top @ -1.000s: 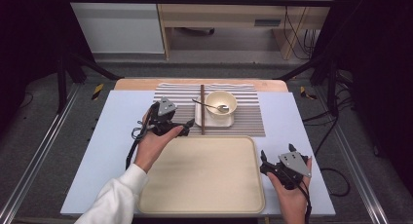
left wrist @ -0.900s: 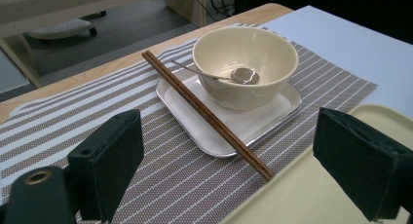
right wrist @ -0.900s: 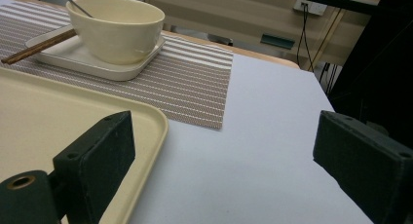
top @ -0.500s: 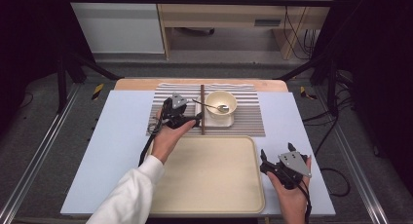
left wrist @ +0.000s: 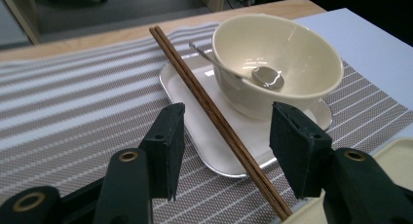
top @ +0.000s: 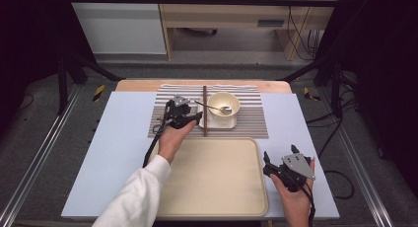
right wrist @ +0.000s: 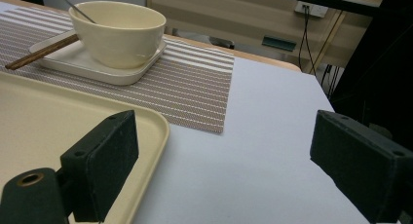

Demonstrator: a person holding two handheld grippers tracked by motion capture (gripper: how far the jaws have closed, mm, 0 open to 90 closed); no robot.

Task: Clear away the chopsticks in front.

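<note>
A pair of brown chopsticks [top: 204,113] [left wrist: 214,112] lies along the left edge of a small white plate [top: 215,123] [left wrist: 195,121] on a striped placemat [top: 251,121]. A cream bowl [top: 223,104] [left wrist: 277,63] with a metal spoon [top: 217,108] [left wrist: 265,78] in it stands on that plate. My left gripper [top: 197,119] [left wrist: 229,119] straddles the chopsticks. Its jaws have just been closing, and both pads still stand clear of the sticks. My right gripper [top: 280,155] [right wrist: 229,136] stands open at the tray's right edge with nothing between its jaws.
A large cream tray [top: 212,187] [right wrist: 44,126] sits in front of the placemat on a pale blue mat [top: 118,138] [right wrist: 263,136]. A wooden table edge [top: 143,85] runs behind the placemat. Black frame bars and cables stand around the table.
My left gripper has moved right and away from the person, up to the chopsticks, and its jaws have narrowed around them. The right gripper has stayed where it was.
</note>
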